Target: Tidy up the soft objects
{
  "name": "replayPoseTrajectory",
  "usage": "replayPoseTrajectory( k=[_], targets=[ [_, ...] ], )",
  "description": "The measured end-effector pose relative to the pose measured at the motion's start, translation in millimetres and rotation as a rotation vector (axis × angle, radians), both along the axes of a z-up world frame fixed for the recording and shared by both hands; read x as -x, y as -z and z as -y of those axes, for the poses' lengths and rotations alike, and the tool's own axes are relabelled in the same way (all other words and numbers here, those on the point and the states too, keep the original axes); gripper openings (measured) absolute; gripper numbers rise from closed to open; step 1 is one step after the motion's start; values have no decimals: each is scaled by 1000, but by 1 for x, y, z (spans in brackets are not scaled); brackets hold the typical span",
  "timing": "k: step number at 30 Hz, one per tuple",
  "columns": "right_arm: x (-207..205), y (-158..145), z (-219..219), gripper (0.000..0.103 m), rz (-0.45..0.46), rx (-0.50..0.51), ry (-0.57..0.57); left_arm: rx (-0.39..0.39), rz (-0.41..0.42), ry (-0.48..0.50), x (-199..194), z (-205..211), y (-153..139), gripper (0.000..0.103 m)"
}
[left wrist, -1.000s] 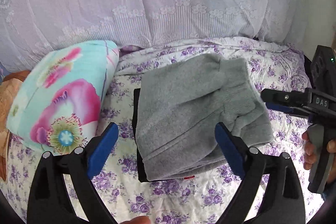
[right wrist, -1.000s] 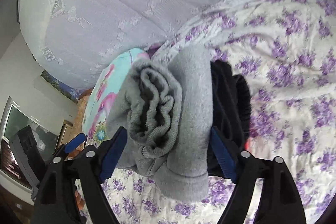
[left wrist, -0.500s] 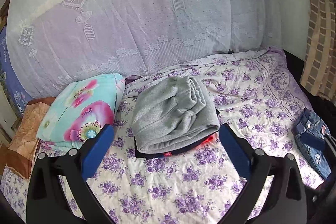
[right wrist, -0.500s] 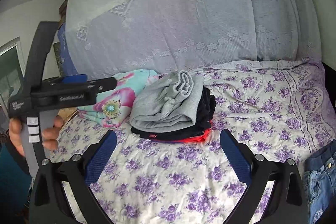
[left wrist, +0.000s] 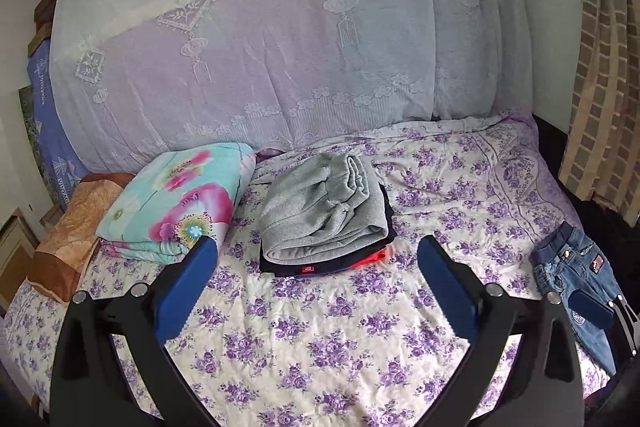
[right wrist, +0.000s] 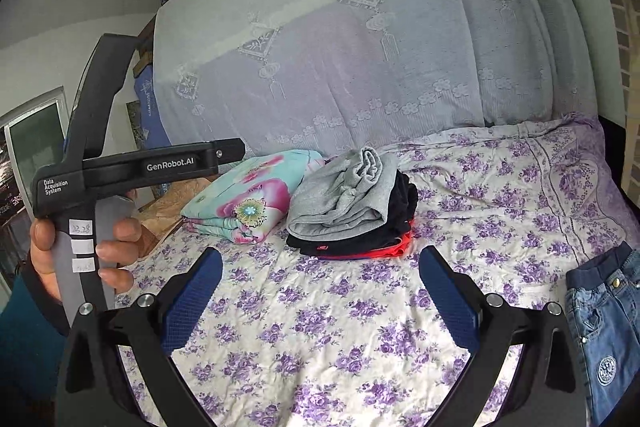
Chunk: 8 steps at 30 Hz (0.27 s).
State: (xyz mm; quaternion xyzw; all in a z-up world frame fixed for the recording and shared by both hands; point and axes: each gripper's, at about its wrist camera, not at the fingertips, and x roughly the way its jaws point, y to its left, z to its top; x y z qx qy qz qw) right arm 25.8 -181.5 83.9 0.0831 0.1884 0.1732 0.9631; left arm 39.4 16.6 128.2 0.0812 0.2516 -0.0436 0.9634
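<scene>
grey sweatpants (left wrist: 326,211) top the folded stack mid-bed; both grippers, left (left wrist: 316,281) and right (right wrist: 320,291), hang spread and empty. jeans (right wrist: 604,327) at the bed's right edge look next: reach, pinch the waistband.

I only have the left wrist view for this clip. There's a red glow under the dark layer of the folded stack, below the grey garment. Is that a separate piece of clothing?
Observer: Yes. In the right wrist view, an orange-red garment lies at the bottom of the stack, under the dark garment and the grey garment.
Operator: Is the right gripper holding anything? I see only one blue pad of it.
Observer: No. The right gripper is open and empty, over the flowered bedsheet.
Operator: What's behind the left gripper?
Observer: A hand wraps the handle of the left gripper, whose body reads GenRobot.AI.
</scene>
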Motion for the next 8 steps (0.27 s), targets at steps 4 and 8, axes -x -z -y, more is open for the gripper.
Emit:
replayPoseTrajectory(
  k=[4, 8],
  targets=[
    [12, -10, 2, 99, 28, 12, 33, -27, -1, 9, 13, 7, -11, 98],
    [26, -20, 1, 99, 69, 26, 79, -4, 7, 5, 24, 6, -18, 98]
  ],
)
